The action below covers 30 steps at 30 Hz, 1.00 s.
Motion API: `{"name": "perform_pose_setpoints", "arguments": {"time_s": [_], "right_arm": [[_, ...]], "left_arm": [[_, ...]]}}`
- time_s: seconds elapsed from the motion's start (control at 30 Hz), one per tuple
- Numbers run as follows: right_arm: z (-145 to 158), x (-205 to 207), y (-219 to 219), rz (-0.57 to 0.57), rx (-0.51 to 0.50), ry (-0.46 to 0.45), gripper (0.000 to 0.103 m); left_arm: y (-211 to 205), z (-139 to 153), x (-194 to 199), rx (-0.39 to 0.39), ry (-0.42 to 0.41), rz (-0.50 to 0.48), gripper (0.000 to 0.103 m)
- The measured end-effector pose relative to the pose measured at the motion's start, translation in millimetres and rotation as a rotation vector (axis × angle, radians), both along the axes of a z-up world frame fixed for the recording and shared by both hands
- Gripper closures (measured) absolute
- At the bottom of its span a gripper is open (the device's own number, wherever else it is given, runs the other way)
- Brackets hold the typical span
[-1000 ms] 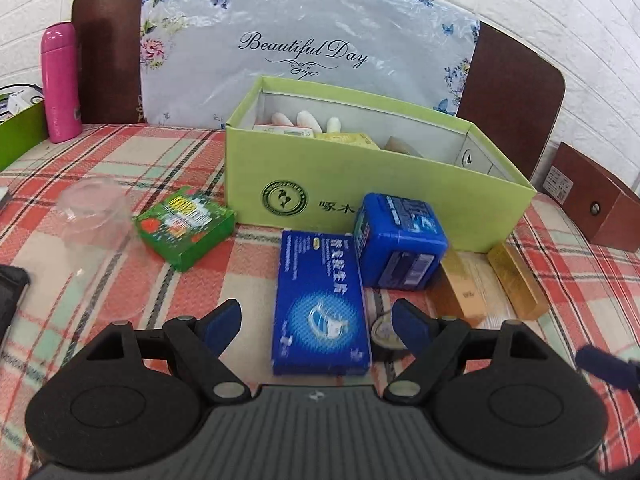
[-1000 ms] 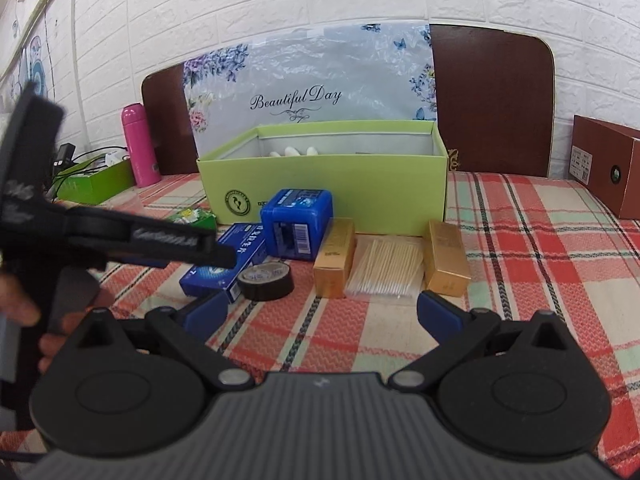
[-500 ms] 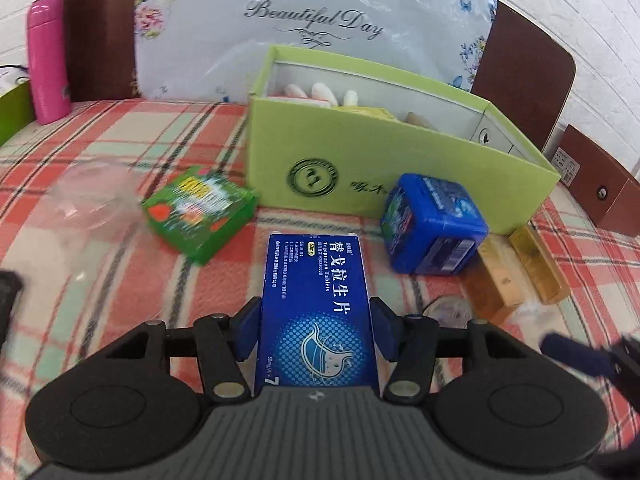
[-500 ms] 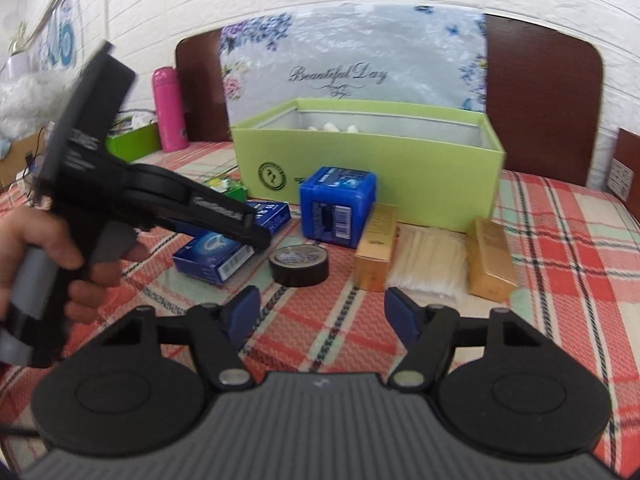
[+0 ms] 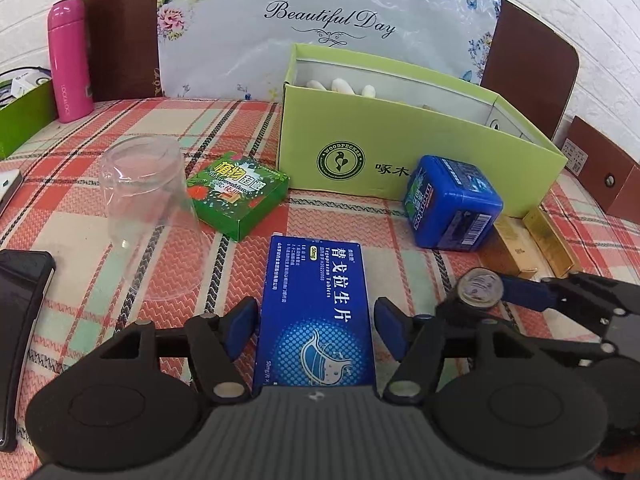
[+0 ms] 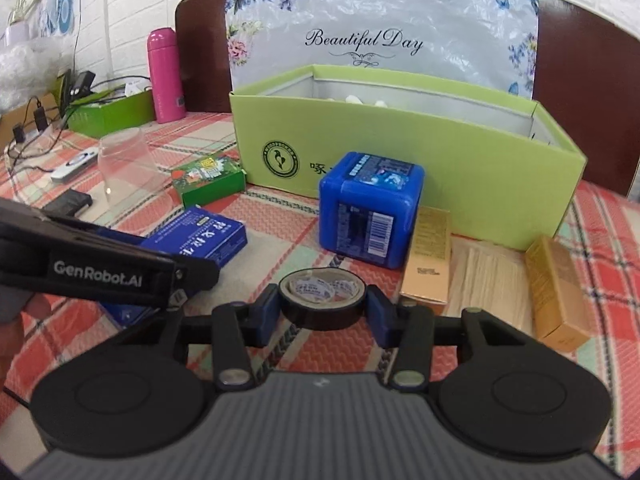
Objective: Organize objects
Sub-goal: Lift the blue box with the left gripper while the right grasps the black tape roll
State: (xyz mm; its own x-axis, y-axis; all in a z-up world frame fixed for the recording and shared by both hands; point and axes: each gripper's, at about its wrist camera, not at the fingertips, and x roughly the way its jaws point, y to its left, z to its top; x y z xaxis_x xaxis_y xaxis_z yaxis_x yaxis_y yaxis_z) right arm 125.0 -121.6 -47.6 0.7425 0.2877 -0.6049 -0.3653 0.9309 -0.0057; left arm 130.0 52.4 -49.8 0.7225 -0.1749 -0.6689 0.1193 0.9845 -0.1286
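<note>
A flat blue tablet box [image 5: 316, 304] lies on the checked cloth between the fingers of my left gripper [image 5: 316, 320]. Its jaws are opening, and the right pad stands just off the box edge. In the right wrist view, my right gripper [image 6: 323, 308] is closing on a black tape roll [image 6: 322, 320], with both pads against its sides. The roll rests on the table. The same roll [image 5: 480, 290] shows at the right of the left wrist view. Behind it stands the open light-green box [image 6: 440, 184], holding several white items.
A blue cube container [image 6: 370, 208], two gold boxes [image 6: 428, 264], [image 6: 556, 288] and a toothpick pack [image 6: 488, 280] lie before the green box. To the left are a small green box [image 5: 238, 192], an upturned clear cup [image 5: 140, 188], a pink bottle [image 5: 70, 60] and a black device [image 5: 20, 320].
My left gripper moved forward over the blue tablet box, closed on it, then eased slightly apart. My right gripper moved forward to the tape roll and narrowed from wide open onto it.
</note>
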Motion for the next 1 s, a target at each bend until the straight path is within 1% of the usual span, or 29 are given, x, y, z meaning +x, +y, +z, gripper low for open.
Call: {"name": "perform_pose_setpoints", "arguments": {"time_s": [0.1,0.2,0.33,0.43,0.47,0.6,0.63,0.67,0.73,0.77,1.0], "right_arm": [[5.3,-15.5,-5.6,0.027,0.002,0.002,0.058],[7.0,-31.1,-16.1,0.014,0.020,0.019,0.058],[7.4,-48.7,-30.4,-0.013,0.054,0.040,0.058],[7.5,-53.0,-37.3,-0.039,0.076,0.044,0.057],[7.6,-53.1,-38.3,-0.043,0.080,0.043,0.055],[8.0,-54.6,-39.6,-0.046,0.091,0.036,0.054],[7.6,-54.3,-39.5,-0.045,0.094,0.034,0.054],[7.0,-53.9,-39.3,-0.046,0.094,0.035,0.054],[5.9,-53.0,-39.9,-0.048,0.098,0.039,0.054],[5.1,-53.1,-40.6,-0.043,0.103,0.041,0.057],[8.8,-57.1,-39.8,-0.027,0.116,0.022,0.057]], "left_arm": [[-1.2,0.1,-0.5,0.009,0.000,-0.002,0.038],[-3.7,0.0,-1.1,0.026,-0.007,-0.006,0.037],[-10.9,-2.8,-0.4,0.070,-0.018,-0.004,0.033],[-15.7,-3.4,-1.5,0.095,-0.023,0.002,0.033],[-16.0,-3.5,-1.7,0.097,-0.023,0.005,0.033],[-16.5,-3.4,-2.1,0.097,-0.020,0.011,0.033],[-16.3,-3.1,-2.8,0.095,-0.019,0.013,0.036],[-16.4,-2.2,-3.3,0.093,-0.019,0.014,0.045],[-17.4,-0.4,-3.8,0.088,-0.017,0.011,0.044],[-17.9,-0.2,-3.9,0.086,-0.015,0.009,0.045],[-23.9,5.2,-6.4,0.112,-0.032,0.009,0.045]]}}
